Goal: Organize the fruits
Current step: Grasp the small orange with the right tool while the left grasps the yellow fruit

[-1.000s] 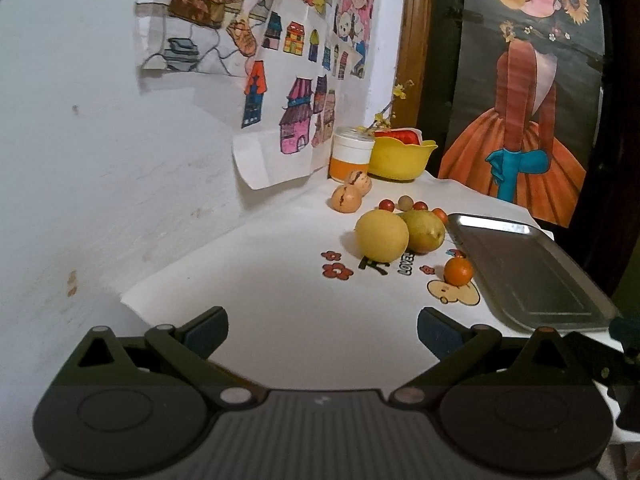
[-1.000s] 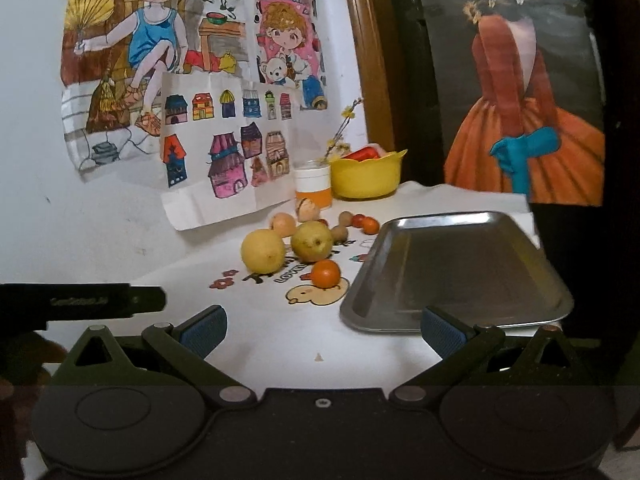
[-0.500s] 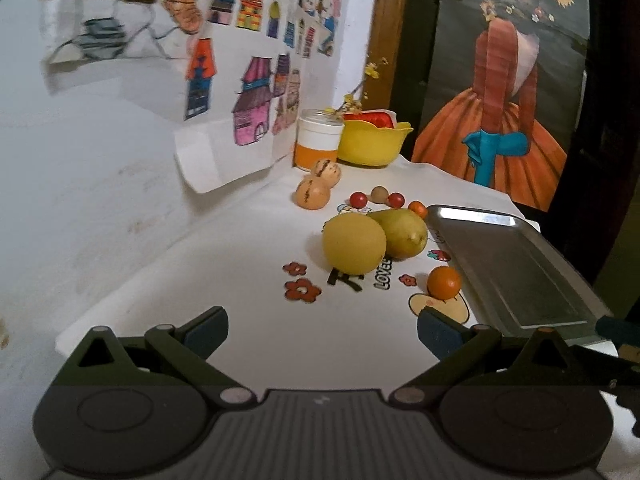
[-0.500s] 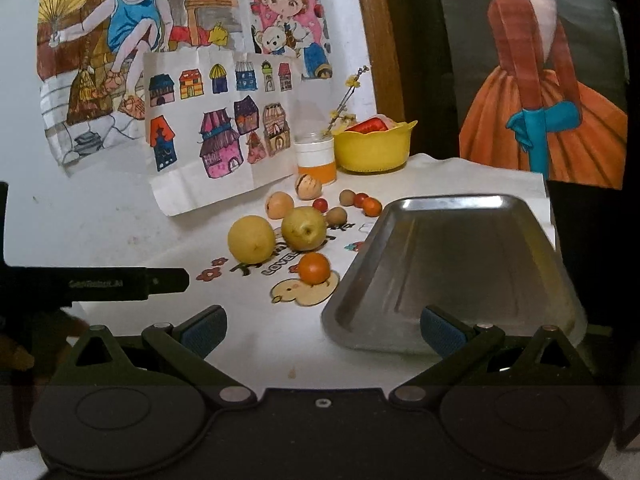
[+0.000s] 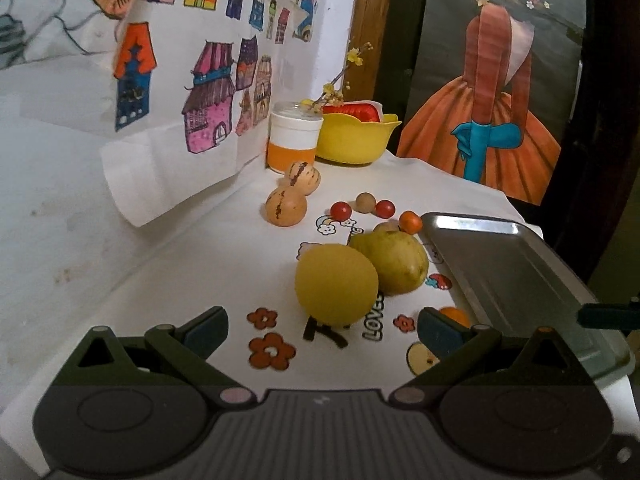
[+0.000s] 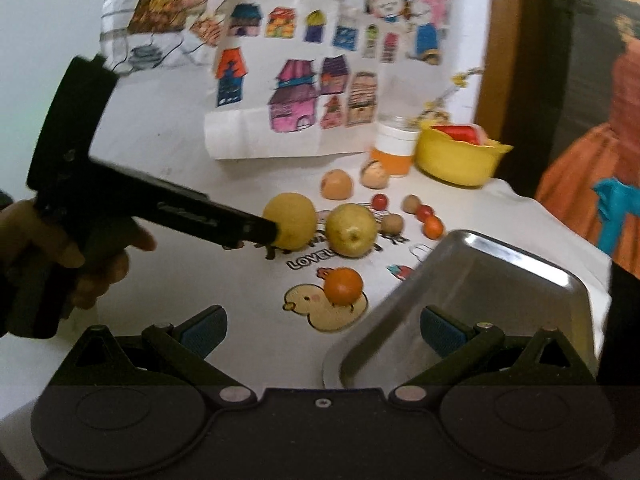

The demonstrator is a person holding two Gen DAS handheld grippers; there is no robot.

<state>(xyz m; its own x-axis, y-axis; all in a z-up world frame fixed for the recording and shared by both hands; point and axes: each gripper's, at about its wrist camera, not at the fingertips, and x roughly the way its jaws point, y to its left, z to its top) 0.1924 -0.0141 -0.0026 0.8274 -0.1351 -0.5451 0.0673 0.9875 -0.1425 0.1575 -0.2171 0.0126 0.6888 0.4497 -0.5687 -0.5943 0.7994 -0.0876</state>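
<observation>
**A:** What shows in the left wrist view?

**B:** The left gripper (image 5: pixel 323 326) fills the bottom of the frame, its two blue-padded fingers spread wide with nothing between them. Just above the gap, at frame centre, sits a round yellow lemon-like fruit (image 5: pixel 336 284) on a white cartoon-printed cloth-covered surface (image 5: pixel 224 264). A yellow-green pear-shaped fruit (image 5: pixel 394 262) touches it on the right.

**A:** And the other fruits?

**B:** Two tan round fruits with brown streaks (image 5: pixel 287 205) lie higher up, near a white and orange lidded jar (image 5: pixel 294 142) and a yellow plastic bowl (image 5: pixel 356 136). Several small red, tan and orange round fruits (image 5: pixel 341 210) are scattered between them and the pear. A small orange fruit (image 5: pixel 452 314) peeks from behind the right finger.

**A:** Where is the tray?

**B:** An empty silver metal tray (image 5: pixel 504 264) lies at centre right, beside the fruits.

**A:** And the right wrist view?

**B:** The right gripper (image 6: pixel 323 326) sits at the bottom, fingers also wide apart and holding nothing. The tray's near rim (image 6: pixel 400 304) lies between them, but whether the pads touch it I cannot tell. At middle left, a person's hand (image 6: pixel 76 256) holds the other tool, its dark tip overlapping the lemon. The orange fruit rests on a printed duck, lower centre. The view is blurred.
</observation>
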